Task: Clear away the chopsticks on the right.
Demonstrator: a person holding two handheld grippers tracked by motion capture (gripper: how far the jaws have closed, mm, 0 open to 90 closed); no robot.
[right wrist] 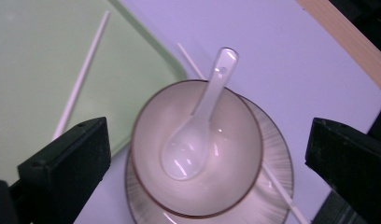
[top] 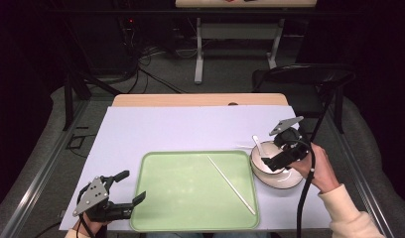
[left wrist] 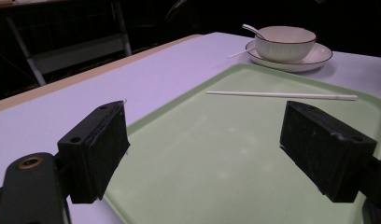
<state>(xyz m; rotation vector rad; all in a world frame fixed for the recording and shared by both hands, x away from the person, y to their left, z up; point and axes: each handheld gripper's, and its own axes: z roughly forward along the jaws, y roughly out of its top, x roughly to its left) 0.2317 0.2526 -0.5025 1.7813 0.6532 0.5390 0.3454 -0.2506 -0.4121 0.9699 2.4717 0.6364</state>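
Observation:
A pale green tray (top: 180, 193) lies on the lilac table cover, with one white chopstick (top: 232, 184) lying slantwise across its right half. To the tray's right a cream bowl (top: 266, 166) sits on a matching plate (top: 290, 181), a white ceramic spoon (right wrist: 198, 130) resting inside it. A second chopstick (right wrist: 191, 60) is tucked under the plate. My right gripper (right wrist: 209, 168) hovers open straight above the bowl (right wrist: 235, 154), one jaw to each side. Open too, my left gripper (top: 132, 186) straddles the tray's near left edge (left wrist: 132, 196), holding nothing.
The lilac cover (top: 190, 126) reaches to the wooden far edge of the table. A black folding chair (top: 300, 79) stands beyond the far right corner, and another table (top: 240, 20) stands farther back. The floor holds cables.

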